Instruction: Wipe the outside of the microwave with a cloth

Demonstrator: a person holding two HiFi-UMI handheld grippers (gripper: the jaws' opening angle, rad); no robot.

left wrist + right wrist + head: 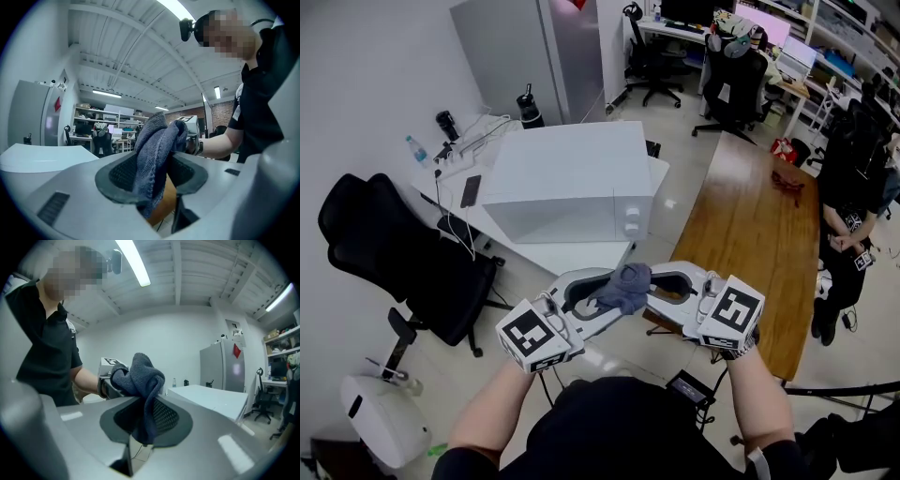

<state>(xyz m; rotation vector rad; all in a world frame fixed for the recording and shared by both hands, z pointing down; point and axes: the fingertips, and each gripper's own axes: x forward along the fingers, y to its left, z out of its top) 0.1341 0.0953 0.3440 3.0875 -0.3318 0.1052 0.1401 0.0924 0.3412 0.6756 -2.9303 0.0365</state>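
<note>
1. Grey-blue terry cloth (623, 289) hangs bunched in the air between the two grippers, close in front of the person's chest.
2. The grey plastic right gripper (146, 417), with its marker cube, has its jaws closed on the cloth. The fabric is pinched between the dark pads and bulges above them.
3. The matching left gripper (151, 174) has its jaws apart. The cloth's other end sits between them, lying against one pad without being squeezed.
4. Both grippers point at each other, their tips nearly meeting.
5. The white box-shaped microwave (567, 178) stands beyond them on a white table (581, 255), well apart from the cloth.
6. A long brown wooden table (750, 216) lies to the right.
</note>
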